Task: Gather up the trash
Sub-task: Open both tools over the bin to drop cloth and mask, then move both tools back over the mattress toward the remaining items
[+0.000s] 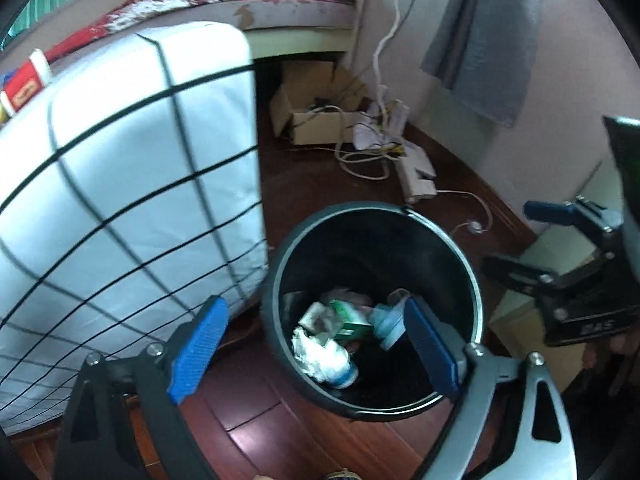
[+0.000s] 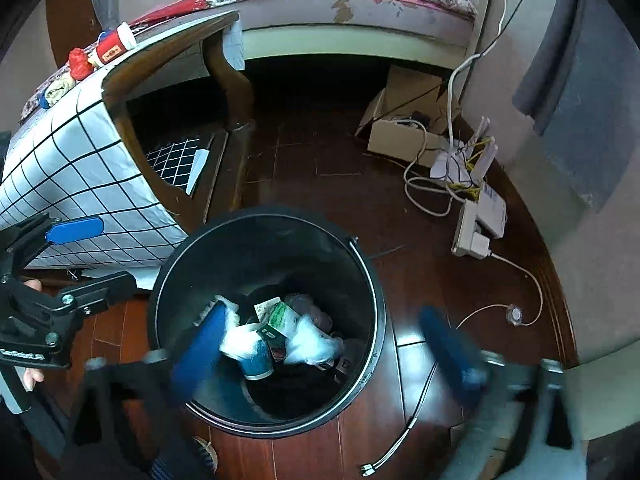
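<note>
dark wood floor (image 2: 320, 152); left gripper (image 1: 316, 344) and right gripper (image 2: 320, 348), seemingly empty, spread wide above black bin (image 2: 176, 280)

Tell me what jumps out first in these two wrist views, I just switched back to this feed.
The black trash bin dominates both views, standing on the dark wood floor with a paper cup, a green carton and crumpled wrappers at its bottom. Both the left gripper and the right gripper hang open over it, holding nothing. Beside it stands a table with a white grid-patterned cloth; a tangle of white cables lies by the wall.
</note>
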`<state>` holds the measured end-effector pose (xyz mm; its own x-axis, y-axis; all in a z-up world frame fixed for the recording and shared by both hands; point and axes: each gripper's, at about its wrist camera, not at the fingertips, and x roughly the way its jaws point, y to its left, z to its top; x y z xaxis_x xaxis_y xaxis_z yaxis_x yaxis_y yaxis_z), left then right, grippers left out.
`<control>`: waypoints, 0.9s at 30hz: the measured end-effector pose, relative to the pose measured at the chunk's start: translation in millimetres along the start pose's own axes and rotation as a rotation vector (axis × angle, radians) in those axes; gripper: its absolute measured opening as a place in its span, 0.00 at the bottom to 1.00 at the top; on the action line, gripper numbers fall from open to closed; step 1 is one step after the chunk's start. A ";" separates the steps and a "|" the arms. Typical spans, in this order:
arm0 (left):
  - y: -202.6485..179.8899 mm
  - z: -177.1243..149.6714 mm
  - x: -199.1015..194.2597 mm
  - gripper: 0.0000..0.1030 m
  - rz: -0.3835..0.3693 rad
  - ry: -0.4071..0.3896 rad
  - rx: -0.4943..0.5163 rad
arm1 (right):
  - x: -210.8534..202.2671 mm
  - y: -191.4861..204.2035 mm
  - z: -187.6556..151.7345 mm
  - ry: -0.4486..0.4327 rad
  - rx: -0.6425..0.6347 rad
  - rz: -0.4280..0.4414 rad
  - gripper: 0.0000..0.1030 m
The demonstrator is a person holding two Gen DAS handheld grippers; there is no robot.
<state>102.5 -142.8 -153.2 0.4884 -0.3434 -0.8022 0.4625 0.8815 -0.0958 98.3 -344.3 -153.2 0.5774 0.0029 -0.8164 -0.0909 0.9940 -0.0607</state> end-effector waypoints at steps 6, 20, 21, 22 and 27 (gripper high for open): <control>1.7 -2.5 -5.0 0.97 0.040 -0.026 -0.007 | -7.7 11.7 5.6 -0.031 -0.037 -0.050 0.99; 17.5 -0.6 -39.5 0.98 0.088 -0.103 -0.039 | -39.3 28.6 17.3 -0.128 -0.042 -0.075 0.99; 19.1 -0.4 -44.0 0.98 0.094 -0.112 -0.040 | -42.0 31.3 19.3 -0.137 -0.045 -0.075 0.99; 20.0 -0.1 -46.2 0.98 0.095 -0.117 -0.042 | -44.4 34.4 21.0 -0.146 -0.047 -0.076 0.99; 29.7 3.6 -59.7 0.98 0.115 -0.153 -0.064 | -53.2 48.5 30.2 -0.180 -0.066 -0.068 0.99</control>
<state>89.7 -97.3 -106.0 0.6444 -0.2801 -0.7116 0.3517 0.9348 -0.0495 87.7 -293.0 -95.4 0.7192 -0.0382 -0.6938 -0.0966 0.9833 -0.1542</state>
